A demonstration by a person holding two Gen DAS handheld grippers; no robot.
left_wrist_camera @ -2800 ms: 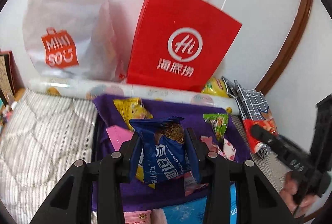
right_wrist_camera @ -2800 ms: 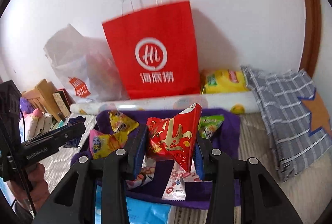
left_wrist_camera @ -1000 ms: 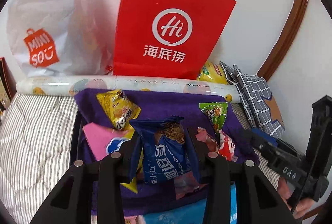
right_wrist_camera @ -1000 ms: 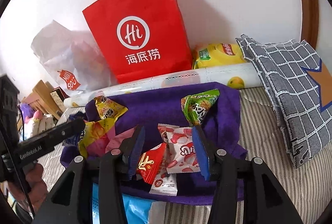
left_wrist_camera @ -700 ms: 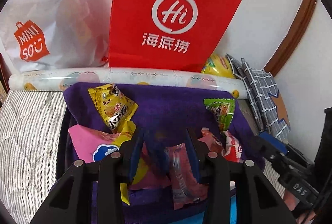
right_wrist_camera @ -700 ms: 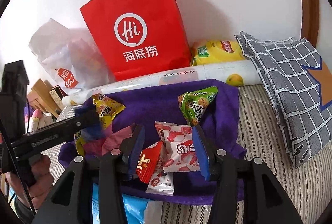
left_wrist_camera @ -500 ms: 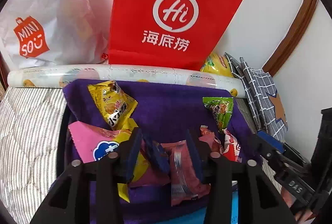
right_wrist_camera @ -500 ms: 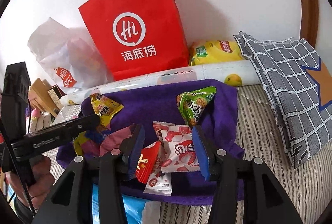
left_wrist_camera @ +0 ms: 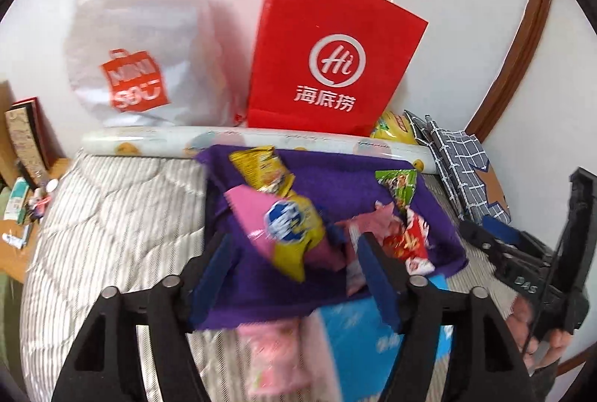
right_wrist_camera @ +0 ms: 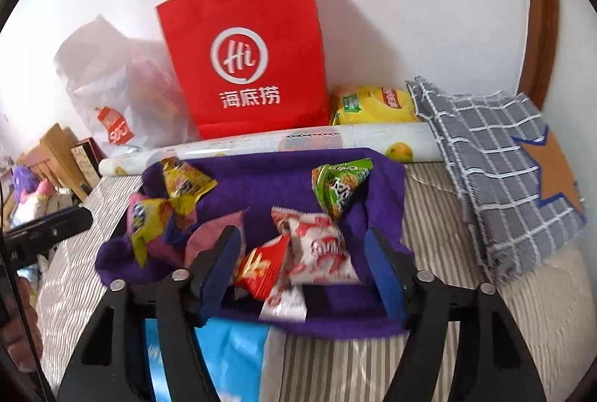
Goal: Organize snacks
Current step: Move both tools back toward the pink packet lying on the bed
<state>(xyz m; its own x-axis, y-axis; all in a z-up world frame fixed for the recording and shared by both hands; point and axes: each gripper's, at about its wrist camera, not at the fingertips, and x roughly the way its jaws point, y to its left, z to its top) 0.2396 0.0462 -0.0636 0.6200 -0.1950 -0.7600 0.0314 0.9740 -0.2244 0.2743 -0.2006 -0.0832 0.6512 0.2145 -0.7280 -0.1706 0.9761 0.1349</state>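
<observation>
Snack packets are lying scattered on a purple towel (right_wrist_camera: 261, 185) spread over a striped quilt (left_wrist_camera: 112, 215), with a red paper bag (right_wrist_camera: 246, 51) printed "Hi" standing against the white wall behind it. The left gripper (left_wrist_camera: 296, 275) is hovering over the near edge of the towel with its 2 blue-padded tongs spread apart and nothing clamped between them; a pink and yellow packet (left_wrist_camera: 287, 226) is lying on the towel just beyond them, blurred. The right gripper (right_wrist_camera: 302, 271) is likewise gaping open, its tongs framing a red packet (right_wrist_camera: 261, 267) and a white and red packet (right_wrist_camera: 321, 249) that are resting on the towel and overlapping each other, neither one gripped. Further back, a green packet (right_wrist_camera: 339, 185) is sitting near the towel's right side and a yellow packet (right_wrist_camera: 184, 180) near its left corner. A printed roll (right_wrist_camera: 298, 141) is lying along the towel's far edge, at the foot of the red bag, with a white plastic shopping bag (left_wrist_camera: 138, 47) slumping to the left of the red one and a large yellow chip bag (right_wrist_camera: 373, 105) lying to its right. A grey checked cloth (right_wrist_camera: 496, 170) with an orange star is leaning at the right. A light blue package (right_wrist_camera: 224, 357) is showing under the towel's near edge, between the right gripper's arms.
</observation>
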